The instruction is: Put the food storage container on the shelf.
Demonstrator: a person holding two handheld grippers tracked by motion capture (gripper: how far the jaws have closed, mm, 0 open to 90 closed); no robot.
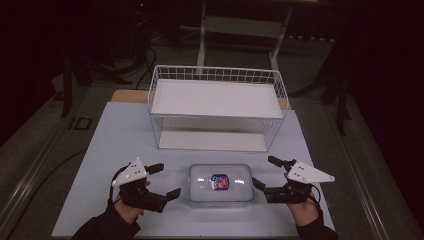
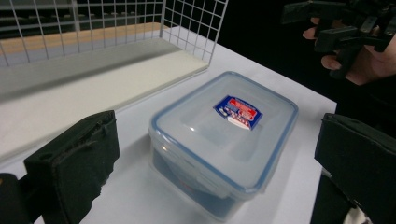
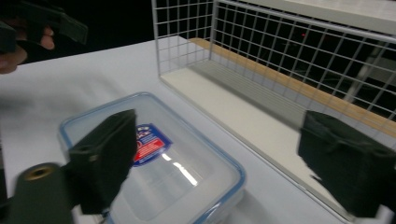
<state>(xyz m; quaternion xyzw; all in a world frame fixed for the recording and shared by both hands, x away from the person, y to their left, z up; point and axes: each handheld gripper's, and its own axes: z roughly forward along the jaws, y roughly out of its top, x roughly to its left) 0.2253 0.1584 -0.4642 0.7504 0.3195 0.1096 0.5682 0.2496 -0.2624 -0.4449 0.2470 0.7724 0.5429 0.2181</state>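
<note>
Blue-and-red sticker on container lid: print perhaps brand text, too blurred to read.

Clear box (blue-rimmed, red-blue label); white wire basket.

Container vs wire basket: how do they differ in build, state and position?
The container is clear plastic with a blue-edged lid snapped on and a sticker on top; the wire basket is open white mesh with no lid. The container is low and small; the wire basket is taller and much wider. The container lies between the two grippers; the wire basket stands farther back. Both are rectangular and rest on the table.
</note>
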